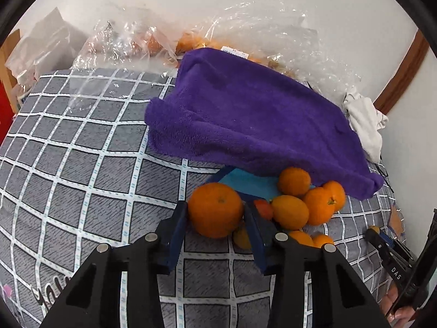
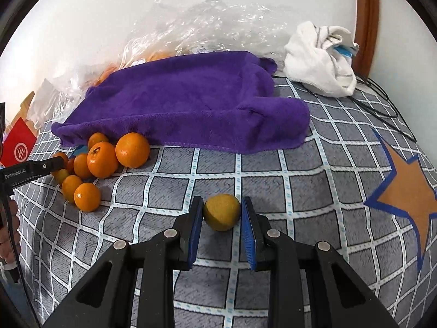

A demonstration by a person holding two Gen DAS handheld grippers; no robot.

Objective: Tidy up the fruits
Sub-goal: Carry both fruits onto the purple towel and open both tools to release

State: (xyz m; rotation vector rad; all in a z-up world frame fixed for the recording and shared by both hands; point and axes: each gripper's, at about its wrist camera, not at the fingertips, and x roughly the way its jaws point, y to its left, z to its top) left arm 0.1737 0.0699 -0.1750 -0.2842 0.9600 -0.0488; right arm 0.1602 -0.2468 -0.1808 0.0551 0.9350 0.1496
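my left hand-held gripper is pinching the biggest orange, both blue pads touching its sides, at the near edge of the fruit cluster. in the right wrist view i count about nine orange fruits in that cluster, lying on the checked bedspread just in front of the purple towel; a couple are half hidden behind the others, so the count is not firm. in the left wrist view a scrap of blue sheet shows under the towel's edge beside them.

my right hand-held gripper has its jaws around a single dull yellowish fruit, well apart from the cluster. the left pad touches it; on the right i cannot tell whether the pad touches or sits just off the skin.

one purple towel, draped over something that lifts it. behind it, against the wall, crumpled clear plastic bags with more orange fruit inside, too blurred to count. one white cloth bundle sits at the far right by a brown wooden frame, with thin black cables beside it. one orange star with a blue outline is printed on the bedspread.

writing i can read: "genrobot.ai" on the left hand-held gripper's arm in the right wrist view, "das" on the right one's arm in the left wrist view, and a white "hi"-like logo on a red box.
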